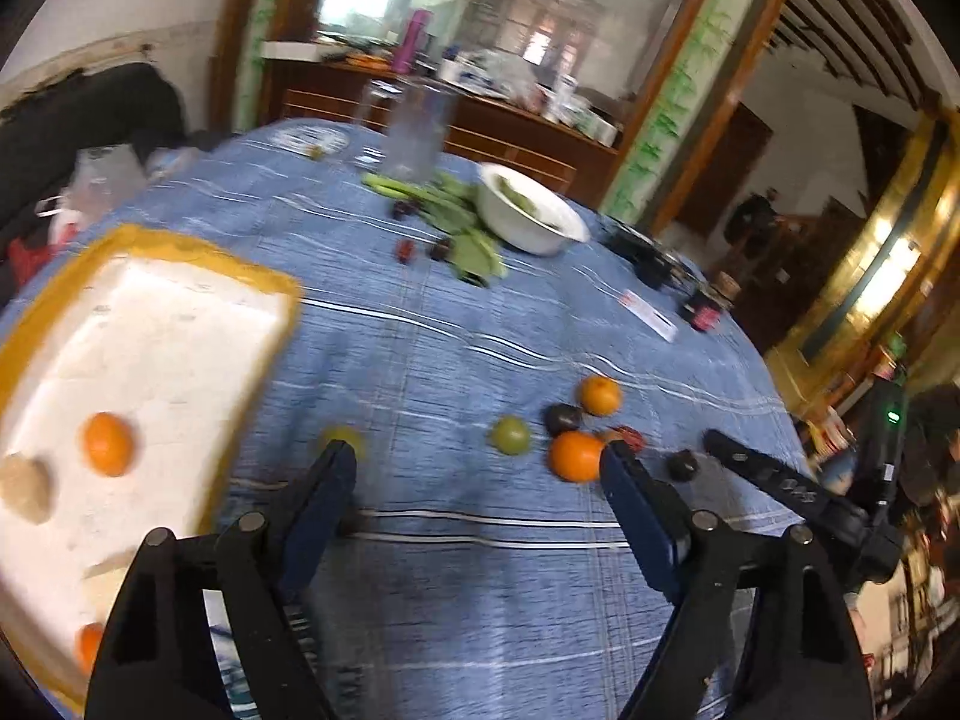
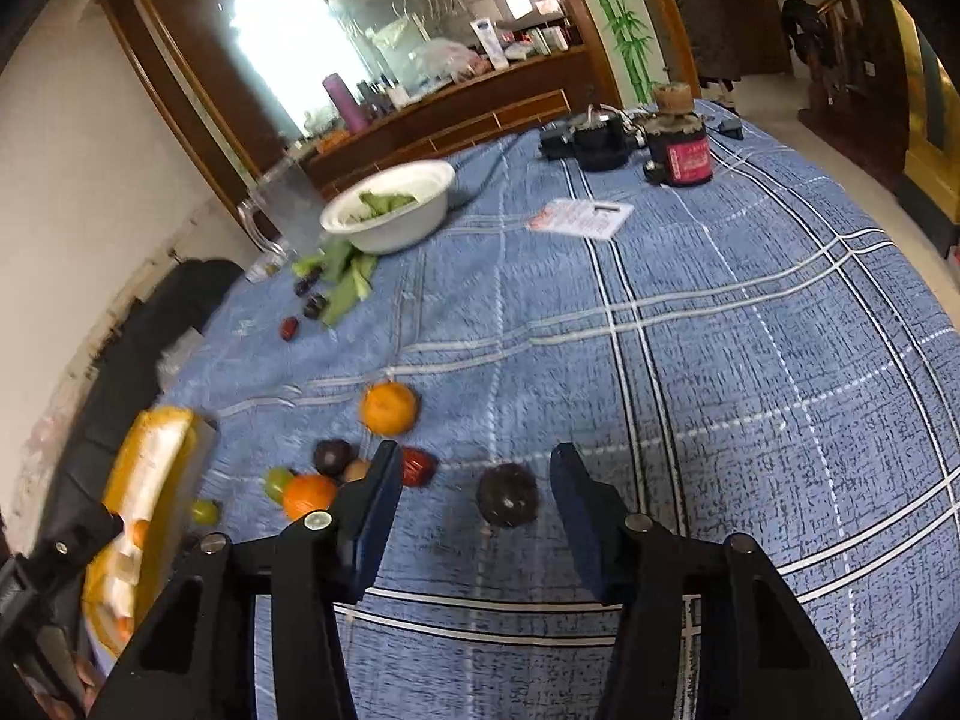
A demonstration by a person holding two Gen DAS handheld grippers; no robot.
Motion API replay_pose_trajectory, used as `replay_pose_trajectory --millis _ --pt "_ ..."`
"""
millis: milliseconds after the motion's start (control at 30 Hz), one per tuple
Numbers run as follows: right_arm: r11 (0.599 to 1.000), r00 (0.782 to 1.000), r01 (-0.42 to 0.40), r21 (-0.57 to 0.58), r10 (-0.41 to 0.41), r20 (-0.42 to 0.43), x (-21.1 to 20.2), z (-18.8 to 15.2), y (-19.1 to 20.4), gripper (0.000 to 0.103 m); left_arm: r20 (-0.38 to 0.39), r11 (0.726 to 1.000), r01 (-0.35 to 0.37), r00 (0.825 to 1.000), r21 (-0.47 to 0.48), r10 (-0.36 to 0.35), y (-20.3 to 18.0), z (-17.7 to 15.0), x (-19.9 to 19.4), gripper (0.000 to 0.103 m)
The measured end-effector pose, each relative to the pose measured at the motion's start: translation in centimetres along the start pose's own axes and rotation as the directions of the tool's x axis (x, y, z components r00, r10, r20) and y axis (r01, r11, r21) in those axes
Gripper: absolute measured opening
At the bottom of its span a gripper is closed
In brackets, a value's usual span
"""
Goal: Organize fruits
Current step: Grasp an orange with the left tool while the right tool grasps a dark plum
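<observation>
A white tray with a yellow rim [image 1: 180, 312] lies at the left and holds an orange [image 1: 107, 443] and a pale brown fruit [image 1: 24, 489]. Loose fruit sits on the blue cloth: two oranges [image 1: 575, 456] [image 1: 600, 395], a green fruit [image 1: 511, 435], dark fruits [image 1: 563, 418] [image 1: 683, 465] and a yellow-green fruit [image 1: 343, 437]. My left gripper [image 1: 477, 465] is open and empty above the cloth. My right gripper [image 2: 474, 465] is open, with a dark round fruit [image 2: 507, 495] between its fingers. The tray also shows in the right wrist view [image 2: 150, 480].
A white bowl of greens [image 1: 531, 219] stands at the back with leaves [image 1: 462, 228] and small dark fruits [image 1: 405, 250] beside it. A clear jug [image 1: 417, 129], a card [image 2: 582, 217] and a red-labelled jar [image 2: 681, 147] also stand on the round table.
</observation>
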State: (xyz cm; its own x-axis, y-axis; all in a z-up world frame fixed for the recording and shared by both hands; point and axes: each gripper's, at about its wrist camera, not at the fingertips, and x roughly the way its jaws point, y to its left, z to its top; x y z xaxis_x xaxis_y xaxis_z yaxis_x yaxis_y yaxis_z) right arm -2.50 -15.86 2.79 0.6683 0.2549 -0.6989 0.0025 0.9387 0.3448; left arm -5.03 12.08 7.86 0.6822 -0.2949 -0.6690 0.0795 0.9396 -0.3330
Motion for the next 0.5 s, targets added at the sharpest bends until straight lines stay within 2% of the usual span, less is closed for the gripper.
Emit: replay_pose_trajectory --millis 133,167,200,267,367,467,500 --pt "1.000 0.999 0.024 -0.003 -0.024 -0.041 1.3 -0.5 -0.3 0.048 -0.060 0.996 0.083 0.995 0.045 -0.080 -2.6 0.2 3.7 0.074" --pt "1.000 0.998 0.029 -0.006 -0.029 -0.047 1.6 -0.5 -0.4 0.048 -0.075 0.994 0.098 0.993 0.045 -0.095 -3.0 0.4 4.6 0.069" --pt "0.999 0.998 0.036 -0.011 -0.037 -0.048 1.8 -0.5 -0.4 0.048 -0.100 0.992 0.124 0.988 0.036 -0.120 -3.4 0.6 5.8 0.064" --pt "0.998 0.997 0.053 -0.024 -0.055 -0.056 2.2 -0.5 -0.3 0.048 -0.132 0.985 0.172 0.977 0.023 -0.168 -3.9 0.9 7.6 0.059" --pt "0.998 0.996 0.055 -0.036 -0.057 -0.064 2.7 -0.6 -0.1 0.048 -0.180 0.982 0.187 0.967 0.031 -0.179 -4.3 0.9 9.8 0.049" --pt "0.996 0.996 0.067 -0.060 -0.070 -0.063 2.8 -0.7 0.3 0.047 -0.205 0.982 0.174 0.966 0.071 -0.156 -4.7 0.5 11.0 0.047" --pt "0.995 0.995 0.074 -0.070 -0.079 -0.064 2.9 -0.7 0.5 0.041 -0.213 0.981 0.172 0.965 0.088 -0.150 -4.8 0.3 11.3 0.043"
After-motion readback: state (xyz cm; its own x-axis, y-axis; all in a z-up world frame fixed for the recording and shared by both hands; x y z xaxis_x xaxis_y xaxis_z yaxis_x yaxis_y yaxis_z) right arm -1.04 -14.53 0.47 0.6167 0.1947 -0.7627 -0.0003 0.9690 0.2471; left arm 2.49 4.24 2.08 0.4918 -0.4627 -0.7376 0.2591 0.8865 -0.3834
